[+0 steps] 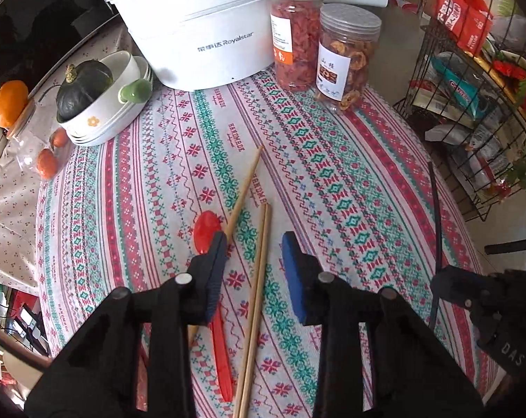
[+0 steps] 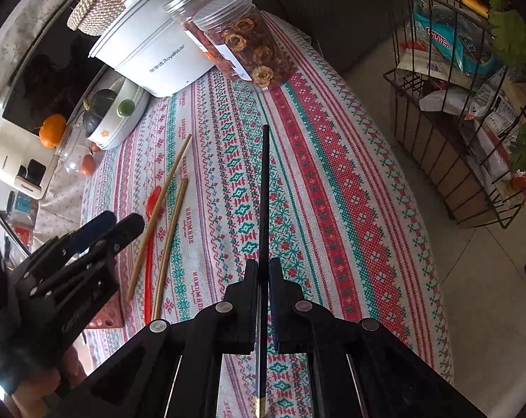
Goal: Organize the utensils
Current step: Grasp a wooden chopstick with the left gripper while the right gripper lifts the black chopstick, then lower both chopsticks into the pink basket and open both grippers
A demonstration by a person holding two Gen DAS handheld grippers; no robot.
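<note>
Two wooden chopsticks (image 1: 259, 264) and a red plastic spoon (image 1: 207, 226) lie on the patterned tablecloth (image 1: 332, 174). My left gripper (image 1: 254, 244) is open just above them, one chopstick between its blue pads, the left pad over the spoon and the other chopstick. My right gripper (image 2: 263, 268) is shut on a black chopstick (image 2: 264, 191), held above the cloth and pointing away. That chopstick shows in the left wrist view (image 1: 436, 216) at the right. The wooden chopsticks (image 2: 169, 223), the spoon (image 2: 149, 240) and the left gripper (image 2: 120, 221) appear at left in the right wrist view.
A white Royalstar pot (image 1: 200, 31) and two jars of dried snacks (image 1: 346, 55) stand at the back. Stacked white bowls with a dark squash (image 1: 85, 85) sit at the back left. A wire rack of packets (image 1: 472, 80) stands beside the table at the right.
</note>
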